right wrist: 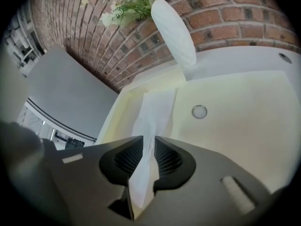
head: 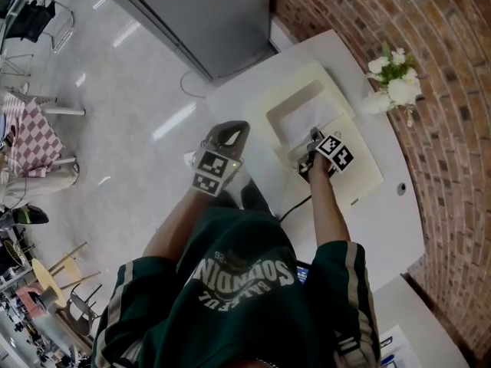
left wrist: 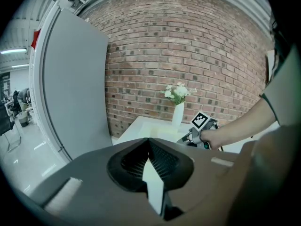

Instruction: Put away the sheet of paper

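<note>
A white sheet of paper (head: 303, 117) lies in a shallow cream tray (head: 362, 171) on the white table. My right gripper (head: 312, 140) is low over the tray at the sheet's near end. In the right gripper view the paper (right wrist: 157, 109) runs from the tray (right wrist: 235, 126) up between the jaws of my right gripper (right wrist: 143, 147). The jaws stand apart and the pads do not press the sheet. My left gripper (head: 230, 131) is held off the table's left side over the floor. Its fingertips meet in the left gripper view (left wrist: 149, 149).
A white vase of flowers (head: 391, 79) stands behind the tray by the brick wall (head: 453, 67). A tall grey cabinet (head: 207, 14) is left of the table (head: 399, 228). A small metal ring (right wrist: 199, 111) sits in the tray. Chairs stand far left.
</note>
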The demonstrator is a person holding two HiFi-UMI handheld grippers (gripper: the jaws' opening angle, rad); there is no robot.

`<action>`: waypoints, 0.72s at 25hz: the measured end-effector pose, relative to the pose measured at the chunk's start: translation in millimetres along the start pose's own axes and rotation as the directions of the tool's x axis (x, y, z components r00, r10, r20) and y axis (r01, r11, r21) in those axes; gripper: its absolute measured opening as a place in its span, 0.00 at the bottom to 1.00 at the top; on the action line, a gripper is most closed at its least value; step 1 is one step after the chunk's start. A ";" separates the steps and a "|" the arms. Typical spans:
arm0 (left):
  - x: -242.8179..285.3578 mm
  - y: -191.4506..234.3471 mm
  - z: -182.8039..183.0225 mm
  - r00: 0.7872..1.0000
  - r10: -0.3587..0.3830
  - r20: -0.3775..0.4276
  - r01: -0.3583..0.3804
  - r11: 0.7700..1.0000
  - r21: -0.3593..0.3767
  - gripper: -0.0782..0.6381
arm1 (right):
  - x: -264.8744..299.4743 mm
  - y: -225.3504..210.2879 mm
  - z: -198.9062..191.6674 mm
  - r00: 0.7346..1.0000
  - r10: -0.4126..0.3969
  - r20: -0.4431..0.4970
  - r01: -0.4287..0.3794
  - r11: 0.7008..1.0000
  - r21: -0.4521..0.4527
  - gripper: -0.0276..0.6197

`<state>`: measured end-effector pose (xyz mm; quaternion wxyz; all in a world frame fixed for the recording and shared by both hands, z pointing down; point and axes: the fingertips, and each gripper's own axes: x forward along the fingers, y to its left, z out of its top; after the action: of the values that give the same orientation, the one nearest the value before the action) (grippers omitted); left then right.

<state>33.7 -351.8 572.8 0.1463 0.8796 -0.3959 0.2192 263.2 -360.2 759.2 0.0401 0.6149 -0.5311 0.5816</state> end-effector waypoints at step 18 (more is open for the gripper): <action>-0.1 -18.9 38.0 0.983 -0.161 0.084 0.154 0.985 0.083 0.12 | -116.3 58.3 16.0 0.946 0.054 0.319 0.086 0.908 -0.410 0.04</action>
<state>58.3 -356.0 538.5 0.1115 0.9221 -0.3227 0.1819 261.1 -325.6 632.8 0.0886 0.6831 -0.6375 0.3452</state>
